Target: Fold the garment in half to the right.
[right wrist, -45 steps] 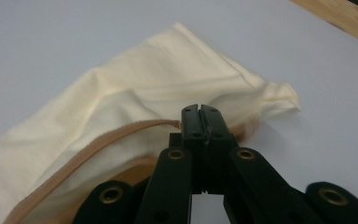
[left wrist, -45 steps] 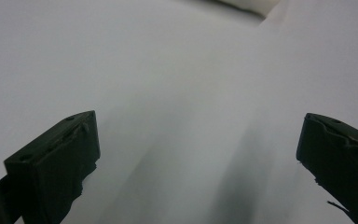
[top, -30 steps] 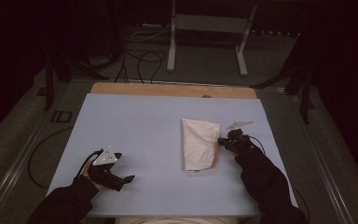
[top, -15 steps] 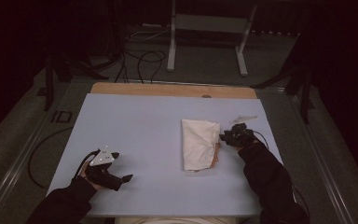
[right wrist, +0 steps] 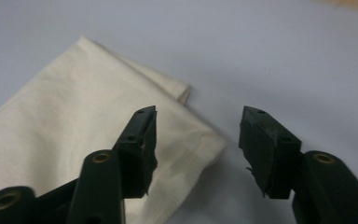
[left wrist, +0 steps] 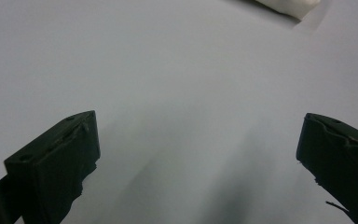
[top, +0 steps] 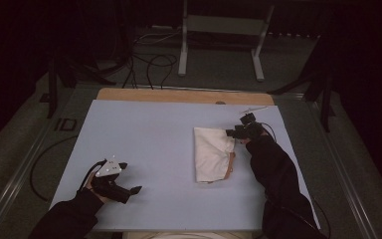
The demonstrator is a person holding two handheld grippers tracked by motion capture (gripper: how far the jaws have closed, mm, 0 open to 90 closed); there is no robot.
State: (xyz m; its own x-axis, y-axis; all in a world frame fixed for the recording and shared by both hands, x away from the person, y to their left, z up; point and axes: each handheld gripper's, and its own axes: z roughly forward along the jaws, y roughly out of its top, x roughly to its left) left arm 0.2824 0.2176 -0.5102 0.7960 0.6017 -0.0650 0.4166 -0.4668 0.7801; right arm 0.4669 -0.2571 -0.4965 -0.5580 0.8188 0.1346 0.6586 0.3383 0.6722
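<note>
A dim room is seen around a pale blue table [top: 144, 149], with a strip of bare wood along its far edge and dark floor, cables and a metal stand behind it. At the right gripper [right wrist: 198, 140] the jaws are set partway apart and have just been opening, with nothing clamped between them; one jaw hangs over the near corner of the folded cloth [right wrist: 74, 135] and the other over bare table, so the fabric looks let go rather than held. In the high view that right gripper [top: 238, 132] is parked just beside the cloth's [top: 211, 153] far right corner, on the right half of the table. The left gripper [left wrist: 198, 158] is spread wide over empty tabletop, nothing in it, and it is found at the near left [top: 129, 189], well apart from the cloth. The cloth itself is cream, folded into a rough rectangle with a bit of orange-brown peeking out on its right edge. It's probably light and floppy, so it would sag and unfold if lifted by one layer; a corner or the stacked folded edge is likely the best place to pinch, all layers together. The tabletop looks smooth, so sliding is to be expected.
</note>
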